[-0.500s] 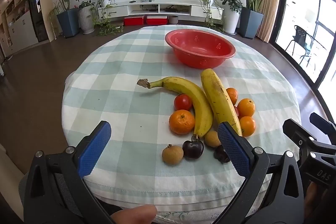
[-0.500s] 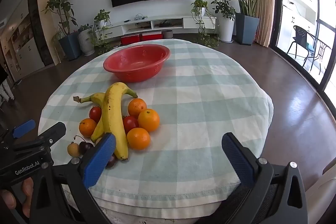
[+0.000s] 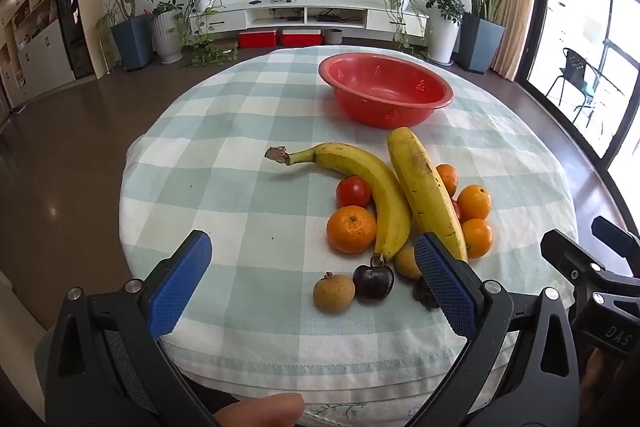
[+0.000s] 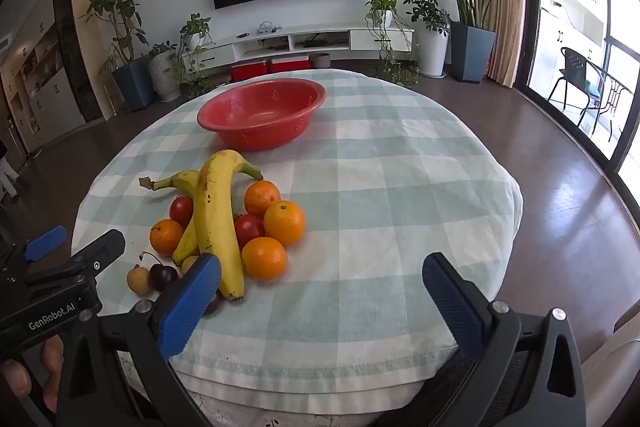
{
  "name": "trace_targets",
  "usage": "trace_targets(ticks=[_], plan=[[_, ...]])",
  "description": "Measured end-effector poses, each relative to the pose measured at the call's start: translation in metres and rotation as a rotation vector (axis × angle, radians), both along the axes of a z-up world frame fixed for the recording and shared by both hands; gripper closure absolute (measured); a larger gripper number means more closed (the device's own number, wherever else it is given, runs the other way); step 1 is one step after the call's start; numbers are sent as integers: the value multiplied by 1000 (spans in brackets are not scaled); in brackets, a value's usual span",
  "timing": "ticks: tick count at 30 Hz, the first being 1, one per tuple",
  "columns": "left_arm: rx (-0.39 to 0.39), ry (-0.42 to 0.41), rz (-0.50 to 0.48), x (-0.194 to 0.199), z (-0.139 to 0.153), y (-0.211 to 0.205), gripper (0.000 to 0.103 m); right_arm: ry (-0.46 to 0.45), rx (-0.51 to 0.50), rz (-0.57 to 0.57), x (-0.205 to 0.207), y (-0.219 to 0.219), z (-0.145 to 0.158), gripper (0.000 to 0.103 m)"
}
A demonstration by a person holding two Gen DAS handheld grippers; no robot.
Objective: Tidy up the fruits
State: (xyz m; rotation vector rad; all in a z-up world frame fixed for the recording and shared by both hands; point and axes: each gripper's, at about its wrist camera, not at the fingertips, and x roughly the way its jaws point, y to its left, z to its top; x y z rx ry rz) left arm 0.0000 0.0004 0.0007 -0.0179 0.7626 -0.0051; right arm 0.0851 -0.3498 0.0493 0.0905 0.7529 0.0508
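Both grippers are held low over the near edge of the round table (image 3: 224,131), tilted downward toward the checked cloth. The left gripper (image 3: 312,279) is spread wide with nothing between its blue pads, and the right gripper (image 4: 320,291) is likewise spread wide and empty. The fruits (image 3: 400,211), two bananas, oranges, tomatoes and small dark and tan fruits, are piled near the table's near edge, just ahead of the pads. The red bowl (image 3: 386,95) is set empty toward the far edge.
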Motion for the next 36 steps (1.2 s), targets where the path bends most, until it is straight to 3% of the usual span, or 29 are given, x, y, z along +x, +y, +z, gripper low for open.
trace_targets(ticks=[36], plan=[[15,1,5,-2,-18,11,0,55,3,17,2,8,-9,0]])
